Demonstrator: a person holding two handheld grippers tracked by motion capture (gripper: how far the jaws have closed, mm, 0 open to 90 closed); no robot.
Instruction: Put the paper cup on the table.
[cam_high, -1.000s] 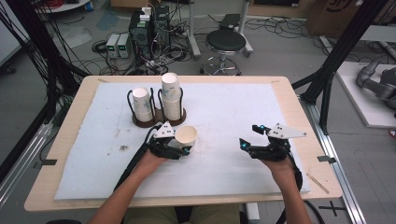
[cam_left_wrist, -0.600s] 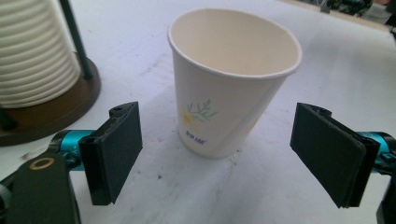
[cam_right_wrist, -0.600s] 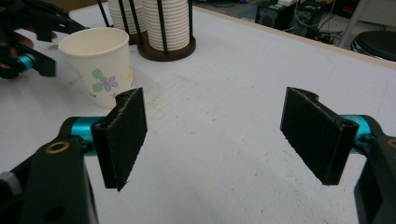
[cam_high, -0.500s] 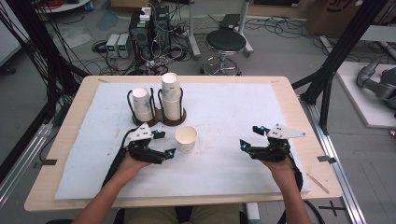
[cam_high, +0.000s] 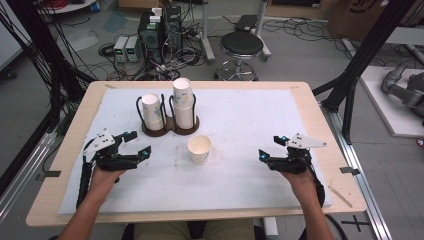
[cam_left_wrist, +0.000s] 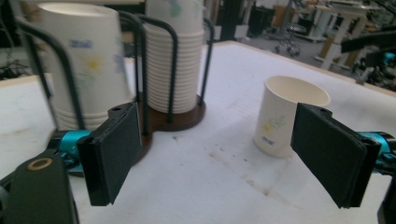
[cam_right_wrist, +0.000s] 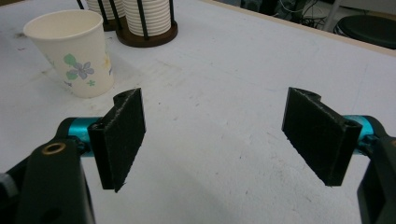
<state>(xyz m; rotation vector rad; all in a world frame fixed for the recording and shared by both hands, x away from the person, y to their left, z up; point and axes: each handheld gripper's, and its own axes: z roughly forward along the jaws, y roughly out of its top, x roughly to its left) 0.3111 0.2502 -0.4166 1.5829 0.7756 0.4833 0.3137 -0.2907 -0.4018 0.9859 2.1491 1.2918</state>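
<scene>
A single paper cup (cam_high: 199, 148) (cam_left_wrist: 286, 114) (cam_right_wrist: 73, 52) with a flower print stands upright and alone near the middle of the white mat. Behind it a dark wire cup holder (cam_high: 169, 124) (cam_left_wrist: 175, 114) keeps two stacks of upside-down paper cups (cam_high: 183, 102) (cam_left_wrist: 175, 60). My left gripper (cam_high: 134, 145) (cam_left_wrist: 224, 156) hovers left of the lone cup, open and holding nothing. My right gripper (cam_high: 270, 148) (cam_right_wrist: 219, 140) sits right of the cup, also open with nothing between its jaws.
The white mat (cam_high: 240, 120) covers a wooden table (cam_high: 320, 125). Beyond the far edge stand a black stool (cam_high: 242, 45), electronics boxes and cables on the floor. Black frame posts (cam_high: 360, 65) rise at both sides.
My left gripper has let go of the lone cup and pulled away to the left, leaving the cup standing on the mat. The right gripper has stayed put.
</scene>
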